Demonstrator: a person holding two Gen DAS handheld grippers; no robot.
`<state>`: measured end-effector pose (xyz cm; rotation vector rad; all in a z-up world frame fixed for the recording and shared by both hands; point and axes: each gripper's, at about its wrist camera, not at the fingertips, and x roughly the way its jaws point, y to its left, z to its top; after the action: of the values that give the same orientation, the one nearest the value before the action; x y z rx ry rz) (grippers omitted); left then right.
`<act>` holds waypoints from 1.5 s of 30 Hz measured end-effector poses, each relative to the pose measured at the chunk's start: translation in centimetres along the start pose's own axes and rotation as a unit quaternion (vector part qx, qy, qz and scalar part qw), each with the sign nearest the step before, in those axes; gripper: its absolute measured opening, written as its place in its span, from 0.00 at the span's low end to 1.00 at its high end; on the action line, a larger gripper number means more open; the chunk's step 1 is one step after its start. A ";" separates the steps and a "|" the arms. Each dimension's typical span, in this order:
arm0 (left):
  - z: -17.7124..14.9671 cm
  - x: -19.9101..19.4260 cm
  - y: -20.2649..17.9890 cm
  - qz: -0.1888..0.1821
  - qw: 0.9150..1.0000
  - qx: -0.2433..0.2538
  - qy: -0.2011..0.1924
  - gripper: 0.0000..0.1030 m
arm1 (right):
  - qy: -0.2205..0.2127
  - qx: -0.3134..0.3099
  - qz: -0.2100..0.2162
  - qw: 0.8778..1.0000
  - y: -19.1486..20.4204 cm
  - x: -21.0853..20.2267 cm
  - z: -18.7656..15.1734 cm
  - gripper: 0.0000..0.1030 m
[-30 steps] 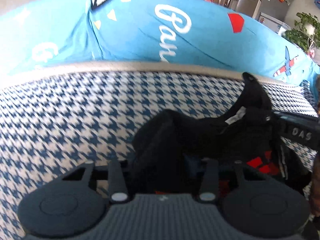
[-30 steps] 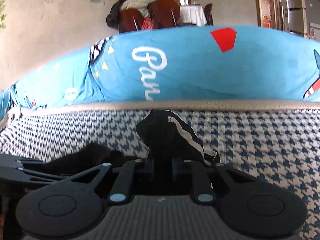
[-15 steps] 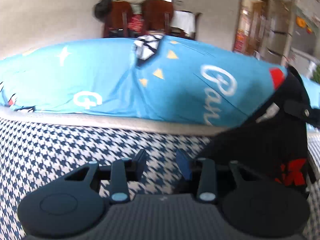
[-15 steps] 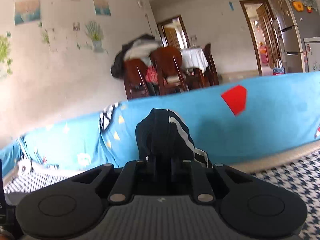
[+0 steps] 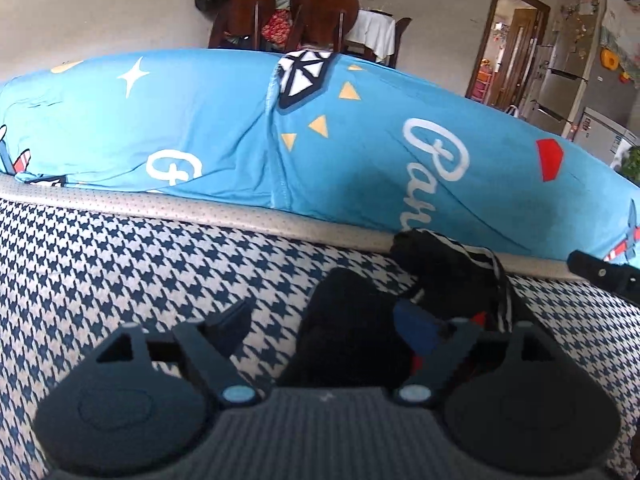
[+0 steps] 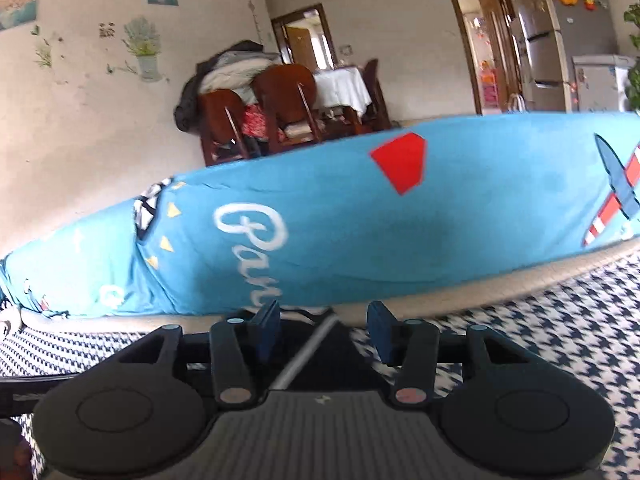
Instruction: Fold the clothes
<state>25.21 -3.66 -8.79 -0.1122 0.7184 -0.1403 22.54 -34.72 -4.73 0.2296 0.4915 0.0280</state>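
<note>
A black garment [image 5: 352,332] with white side stripes [image 5: 494,276] lies bunched on the houndstooth seat [image 5: 120,264]. My left gripper [image 5: 324,324] is opening; its jaws stand wide apart just above the garment's near edge, and neither pad presses on it. The right gripper's fingers [image 5: 600,274] poke in at the right edge of the left wrist view. In the right wrist view my right gripper [image 6: 324,334] is opening too. The black garment [image 6: 320,364] with its white stripe lies low between the blue pads [image 6: 268,332], loose from both.
A blue printed cover [image 5: 360,140] drapes the backrest behind the seat, with a beige piped edge [image 5: 200,212] below it. Beyond stand wooden chairs [image 6: 280,108] heaped with clothes, a table, a doorway [image 6: 484,48] and a fridge [image 6: 548,36].
Both grippers were shut on the black garment and lifted it. The left let go first, then the right; the garment now lies on the seat and both jaws stand apart.
</note>
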 end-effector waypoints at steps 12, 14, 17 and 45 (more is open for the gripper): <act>-2.1 0.6 -0.9 -0.005 0.999 0.016 0.035 0.89 | 0.105 -0.119 0.013 0.987 1.4 2.5 -4.0 0.65; -2.2 0.7 -0.7 -0.005 0.999 0.014 0.039 0.89 | 0.113 -0.141 -0.014 0.983 1.6 3.0 -4.7 0.66; -2.2 0.9 -0.4 -0.006 0.999 0.005 0.046 0.90 | 0.120 -0.144 -0.029 0.982 1.0 3.5 -5.4 0.71; -2.3 0.3 -0.8 0.004 0.999 0.010 0.037 0.94 | 0.045 0.020 -0.249 0.967 -5.5 -3.9 -2.8 0.22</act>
<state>23.89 -4.57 -10.56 -0.0865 0.7914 -0.1450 17.59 -39.81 -6.58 0.1384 0.6305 -0.4652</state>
